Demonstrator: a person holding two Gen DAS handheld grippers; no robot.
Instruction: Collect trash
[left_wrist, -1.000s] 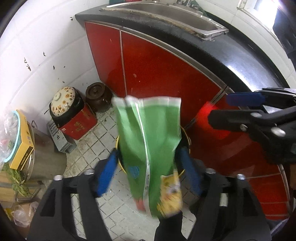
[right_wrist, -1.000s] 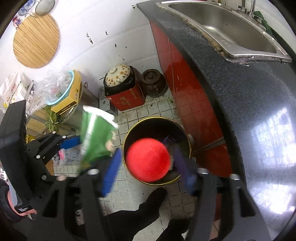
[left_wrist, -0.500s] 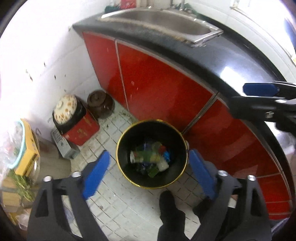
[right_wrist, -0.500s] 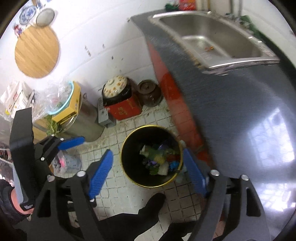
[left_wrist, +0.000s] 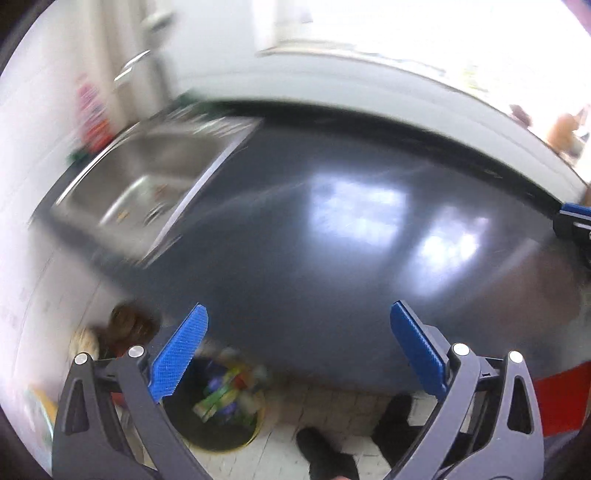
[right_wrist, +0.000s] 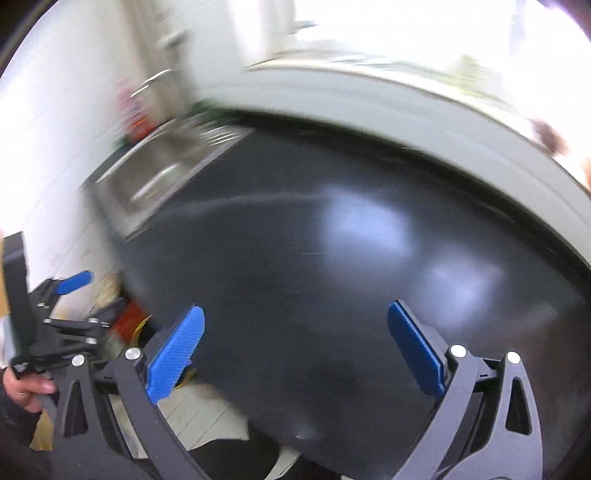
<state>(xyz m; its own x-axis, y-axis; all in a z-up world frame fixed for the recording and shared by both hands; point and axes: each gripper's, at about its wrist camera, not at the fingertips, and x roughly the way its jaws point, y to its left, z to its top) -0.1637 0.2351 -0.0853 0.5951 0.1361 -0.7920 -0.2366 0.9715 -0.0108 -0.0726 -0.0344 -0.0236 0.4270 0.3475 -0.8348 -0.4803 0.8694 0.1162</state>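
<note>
Left wrist view: left gripper (left_wrist: 297, 321), jaws just spread wide and empty; trash bin (left_wrist: 218, 406) below holds the collected litter; beyond, bare countertop (left_wrist: 332, 258). Right gripper (right_wrist: 295, 321) likewise wide, empty. Next: seek remaining trash.

Sink (left_wrist: 147, 184) left on counter (left_wrist: 332, 240)

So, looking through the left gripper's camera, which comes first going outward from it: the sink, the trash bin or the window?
1. Trash bin, just below the left gripper, on the floor by its left finger.
2. Sink, upper left, set in the dark counter.
3. Window, bright, behind the counter at the top.
</note>
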